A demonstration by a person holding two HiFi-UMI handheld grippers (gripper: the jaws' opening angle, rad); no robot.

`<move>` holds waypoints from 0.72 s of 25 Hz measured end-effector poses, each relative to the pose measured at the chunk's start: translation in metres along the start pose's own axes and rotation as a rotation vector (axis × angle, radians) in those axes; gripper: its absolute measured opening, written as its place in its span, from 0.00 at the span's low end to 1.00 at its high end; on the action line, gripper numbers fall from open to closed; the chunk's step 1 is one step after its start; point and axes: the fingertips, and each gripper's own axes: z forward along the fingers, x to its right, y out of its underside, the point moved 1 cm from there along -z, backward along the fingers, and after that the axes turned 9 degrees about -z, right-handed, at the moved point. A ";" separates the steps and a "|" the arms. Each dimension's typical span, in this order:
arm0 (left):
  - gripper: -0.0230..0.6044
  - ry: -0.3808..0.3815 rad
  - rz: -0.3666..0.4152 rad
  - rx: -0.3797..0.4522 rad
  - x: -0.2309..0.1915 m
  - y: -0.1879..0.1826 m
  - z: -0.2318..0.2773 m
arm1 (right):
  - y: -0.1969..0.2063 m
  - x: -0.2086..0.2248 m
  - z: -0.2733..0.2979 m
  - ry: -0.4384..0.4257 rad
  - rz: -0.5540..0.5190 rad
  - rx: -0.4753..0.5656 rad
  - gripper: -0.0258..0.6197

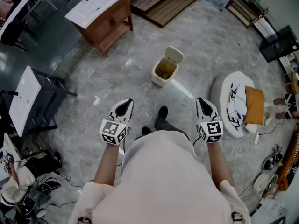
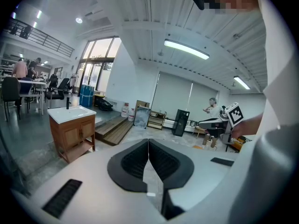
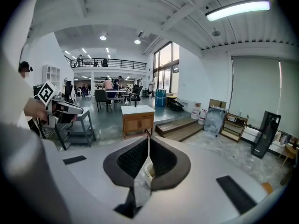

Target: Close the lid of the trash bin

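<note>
A cream trash bin stands on the grey marble floor ahead of me, its lid swung up and back so the brownish inside shows. In the head view my left gripper and right gripper are held at waist height, both short of the bin and to either side of it. Each one's jaws are shut with nothing in them. The left gripper faces the room and its view does not show the bin. A sliver of the bin peeks out behind the shut right gripper.
A wooden vanity cabinet with a white sink top stands at the far left, and a white-topped cart is at my left. A round white cushion with an orange pillow lies to the right. A wooden platform is beyond the bin.
</note>
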 end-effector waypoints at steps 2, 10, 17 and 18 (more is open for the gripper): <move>0.07 -0.004 -0.001 -0.004 -0.002 -0.005 0.012 | -0.001 0.009 0.011 -0.007 0.002 -0.004 0.09; 0.07 -0.028 0.005 -0.015 -0.006 -0.025 0.055 | -0.006 0.043 0.054 -0.053 0.003 -0.010 0.09; 0.07 -0.069 -0.013 -0.035 -0.008 -0.030 0.093 | -0.003 0.076 0.093 -0.103 0.008 -0.015 0.09; 0.07 -0.073 -0.017 -0.037 -0.008 -0.031 0.098 | -0.002 0.081 0.098 -0.111 0.007 -0.016 0.09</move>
